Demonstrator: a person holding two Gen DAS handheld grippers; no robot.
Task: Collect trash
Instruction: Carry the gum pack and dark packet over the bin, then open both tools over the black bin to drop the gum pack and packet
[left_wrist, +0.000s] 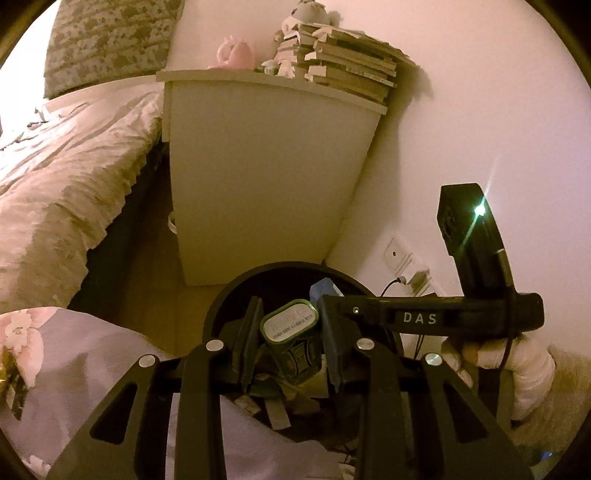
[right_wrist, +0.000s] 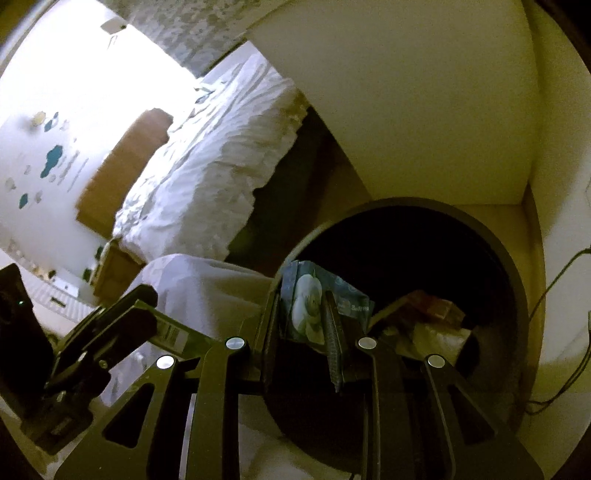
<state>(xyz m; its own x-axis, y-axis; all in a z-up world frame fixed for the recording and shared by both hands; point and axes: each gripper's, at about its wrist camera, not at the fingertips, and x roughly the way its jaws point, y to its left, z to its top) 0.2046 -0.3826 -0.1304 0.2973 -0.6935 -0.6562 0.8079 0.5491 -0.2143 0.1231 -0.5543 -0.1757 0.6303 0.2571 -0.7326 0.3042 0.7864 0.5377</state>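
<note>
Left tongs grip my small green metal tin, right tongs pinch a crumpled blue wrapper, both over round black bin w/ trash.

The letters "DAS" stand in white on the black bar of the right tool. The green carton bears printed lines on its pale end, too blurred to read. The blue wrapper carries small illegible print.

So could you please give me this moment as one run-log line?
left gripper: shut on green tin | right gripper: shut on blue wipes packet | both over black bin | release: not yet
</note>
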